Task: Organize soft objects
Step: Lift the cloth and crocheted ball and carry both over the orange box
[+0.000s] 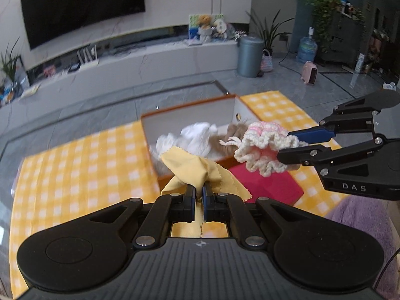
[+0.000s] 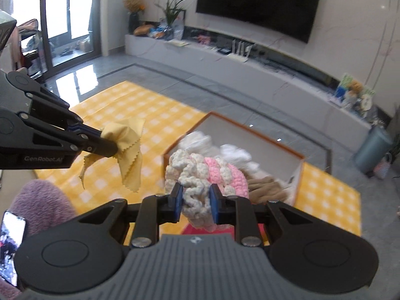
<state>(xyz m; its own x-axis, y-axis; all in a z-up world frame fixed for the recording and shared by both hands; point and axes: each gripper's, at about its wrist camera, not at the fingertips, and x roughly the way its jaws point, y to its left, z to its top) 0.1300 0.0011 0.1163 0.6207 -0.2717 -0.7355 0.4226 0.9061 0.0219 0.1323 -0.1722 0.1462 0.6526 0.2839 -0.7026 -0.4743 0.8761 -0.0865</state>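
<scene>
My left gripper (image 1: 198, 190) is shut on a yellow cloth (image 1: 192, 167) and holds it above the near edge of an orange-rimmed box (image 1: 190, 111). It also shows in the right wrist view (image 2: 110, 145) with the yellow cloth (image 2: 130, 155) hanging from it. My right gripper (image 2: 196, 200) is shut on a pink and white crocheted piece (image 2: 200, 172), held over the box (image 2: 252, 135). In the left wrist view the right gripper (image 1: 285, 146) holds the crocheted piece (image 1: 262, 147) at the box's right side. White cloths (image 1: 192, 137) and a brown soft item (image 1: 231, 135) lie in the box.
A yellow checked mat (image 1: 75, 165) covers the table under the box. A red cloth (image 1: 267, 185) lies on it near the box. A purple fluffy item (image 1: 362, 225) sits at the near right edge. A phone (image 2: 10, 245) lies by it. A TV unit stands beyond.
</scene>
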